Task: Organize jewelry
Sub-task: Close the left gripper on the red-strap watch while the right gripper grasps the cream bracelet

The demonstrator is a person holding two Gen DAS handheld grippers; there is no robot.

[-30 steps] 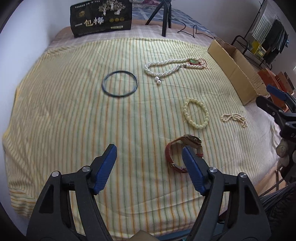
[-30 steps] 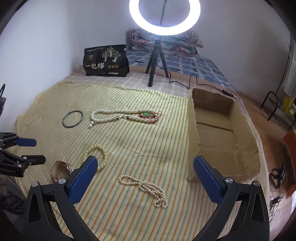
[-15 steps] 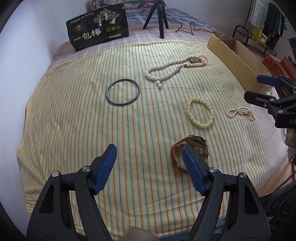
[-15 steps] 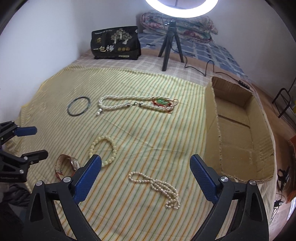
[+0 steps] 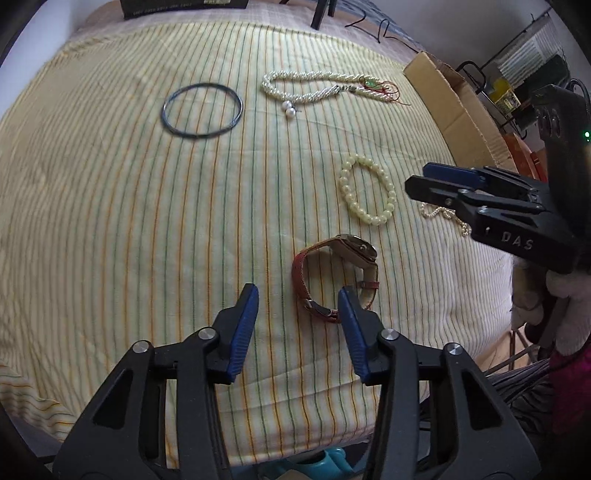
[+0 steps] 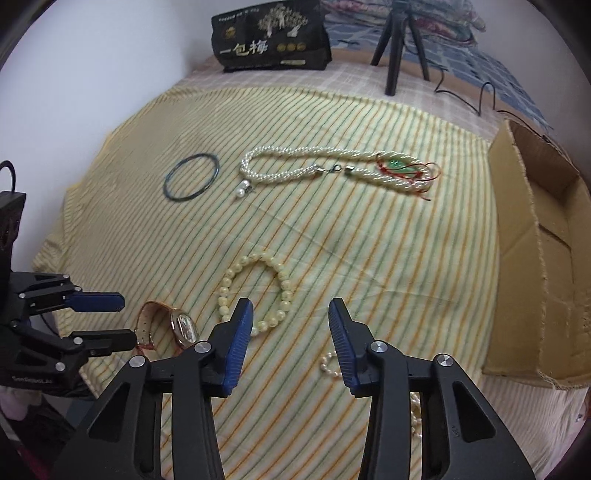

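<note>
Jewelry lies on a yellow striped cloth. A red-strapped watch (image 5: 334, 275) sits just ahead of my open, empty left gripper (image 5: 297, 301), beside its right finger; it also shows in the right wrist view (image 6: 166, 326). A cream bead bracelet (image 5: 367, 188) (image 6: 255, 291) lies beyond. My right gripper (image 6: 290, 314) is open and empty, low over a small pearl strand (image 6: 330, 367) that its right finger partly hides. A long pearl necklace (image 6: 332, 168) with a green and red charm and a dark bangle (image 6: 192, 177) lie farther back.
An open cardboard box (image 6: 543, 258) stands at the cloth's right edge. A black printed bag (image 6: 271, 35) and a tripod (image 6: 399, 40) with a cable stand at the back. A wall runs along the left side.
Both grippers have moved down and forward toward the cloth and narrowed somewhat. The right gripper now hangs over the small pearl strand; the left has come closer to the watch.
</note>
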